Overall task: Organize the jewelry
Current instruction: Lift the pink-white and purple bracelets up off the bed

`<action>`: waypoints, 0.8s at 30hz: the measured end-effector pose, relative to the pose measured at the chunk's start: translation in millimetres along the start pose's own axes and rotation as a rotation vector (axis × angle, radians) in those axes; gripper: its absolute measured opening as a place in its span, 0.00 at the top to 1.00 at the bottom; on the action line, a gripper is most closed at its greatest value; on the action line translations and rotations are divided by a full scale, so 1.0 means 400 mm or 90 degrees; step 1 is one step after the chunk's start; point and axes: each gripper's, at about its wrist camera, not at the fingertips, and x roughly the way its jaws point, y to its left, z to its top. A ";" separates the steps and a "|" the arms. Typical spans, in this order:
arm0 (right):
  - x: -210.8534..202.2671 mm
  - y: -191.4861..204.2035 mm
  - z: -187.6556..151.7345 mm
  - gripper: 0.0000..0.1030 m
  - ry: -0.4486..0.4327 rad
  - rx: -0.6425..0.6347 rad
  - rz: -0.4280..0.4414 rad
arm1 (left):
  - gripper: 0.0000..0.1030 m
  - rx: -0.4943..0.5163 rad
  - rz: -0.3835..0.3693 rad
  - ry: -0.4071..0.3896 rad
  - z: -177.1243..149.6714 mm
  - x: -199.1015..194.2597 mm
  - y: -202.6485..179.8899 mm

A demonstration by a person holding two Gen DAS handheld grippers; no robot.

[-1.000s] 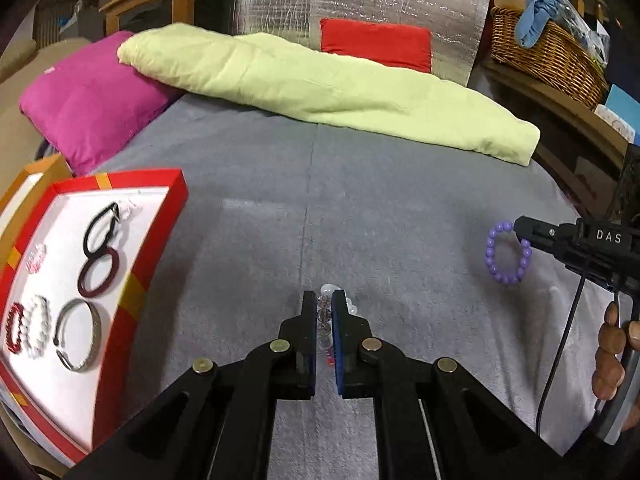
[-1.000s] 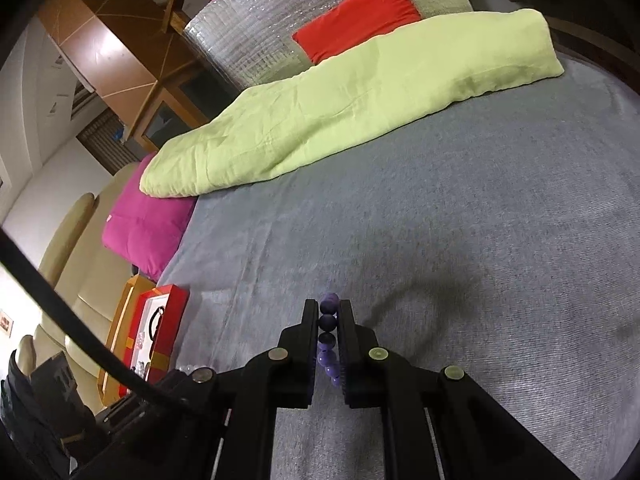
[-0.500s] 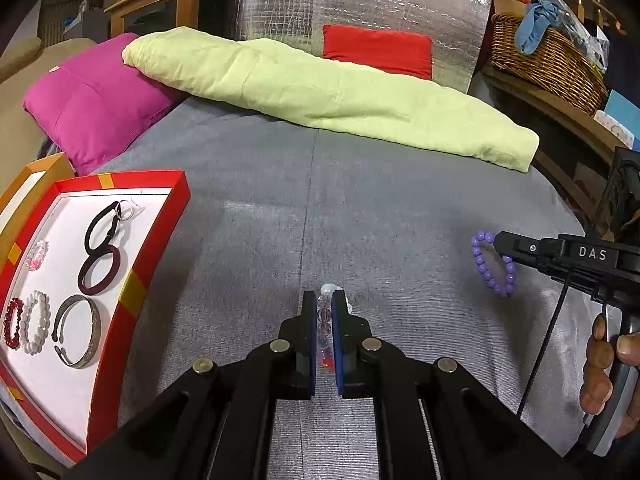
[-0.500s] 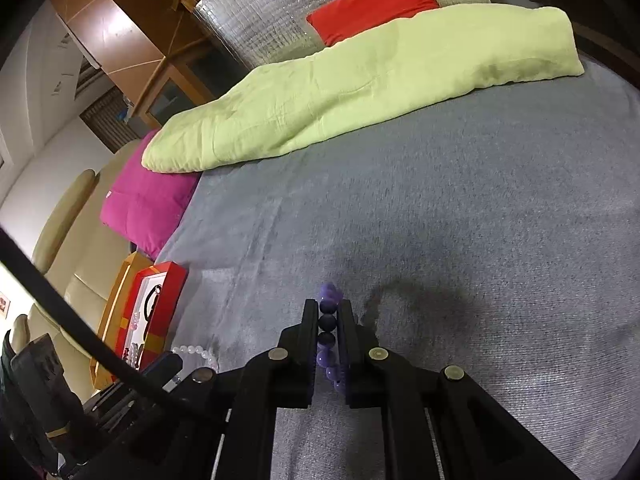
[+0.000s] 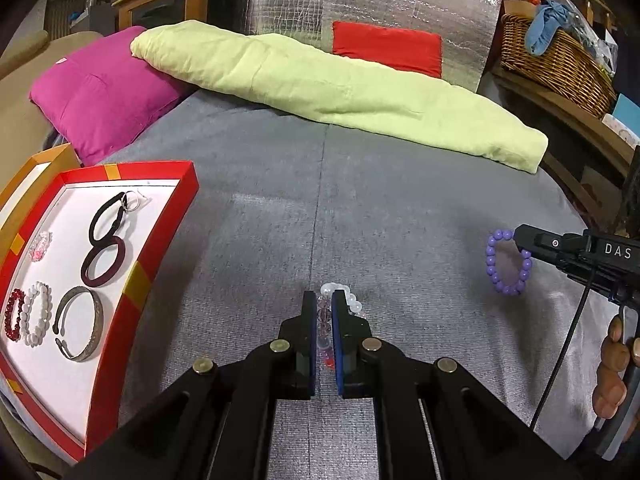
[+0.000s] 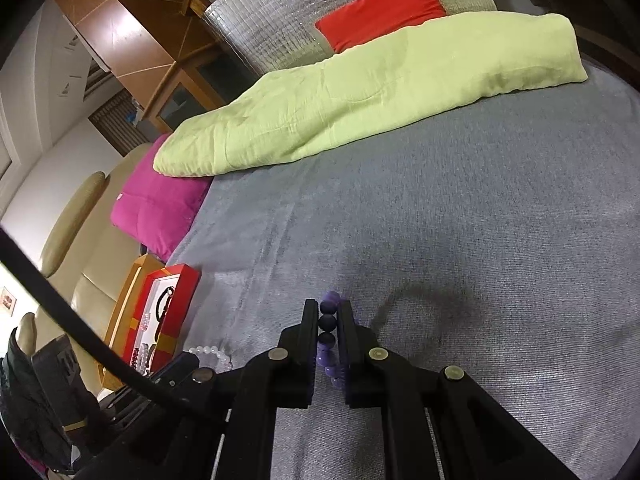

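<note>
Your left gripper (image 5: 322, 320) is closed on a clear-and-white beaded bracelet (image 5: 343, 298), held above the grey bed cover (image 5: 400, 208) at near centre. Your right gripper (image 6: 329, 322) is clamped on a purple beaded bracelet (image 5: 507, 263), which hangs as a loop from its tip at the right of the left wrist view; between its fingers only a few beads show (image 6: 327, 344).

Progress, judged: the red-rimmed tray (image 5: 154, 256) at the near left already holds six pieces: a black cord band (image 5: 108, 216), a dark maroon ring (image 5: 105, 262), a pink bead piece (image 5: 40, 246), a red bead bracelet (image 5: 13, 320), a white bead bracelet (image 5: 38, 318), and a metal cuff (image 5: 80, 326). The two held bracelets are not yet in it. No other loose jewelry shows on the bed.

Surroundings: a lime-green quilt (image 5: 340, 88) and magenta pillow (image 5: 100, 96) lie far across the bed, a red cushion (image 5: 388, 46) against a silver foil panel (image 5: 360, 8) behind, a wicker basket (image 5: 556, 64) far right.

Obstructions: the path to the tray looks open. The free white area is at its near end and far right corner.
</note>
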 end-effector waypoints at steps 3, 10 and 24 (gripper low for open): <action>0.001 0.000 0.001 0.90 0.001 -0.002 -0.001 | 0.93 0.000 -0.002 -0.002 0.000 -0.001 -0.001; 0.000 0.001 0.000 0.90 0.000 -0.003 -0.001 | 0.93 0.000 -0.005 -0.005 0.002 0.000 -0.001; -0.002 0.002 -0.001 0.90 -0.002 -0.008 -0.003 | 0.93 0.003 -0.007 -0.012 0.004 -0.006 -0.006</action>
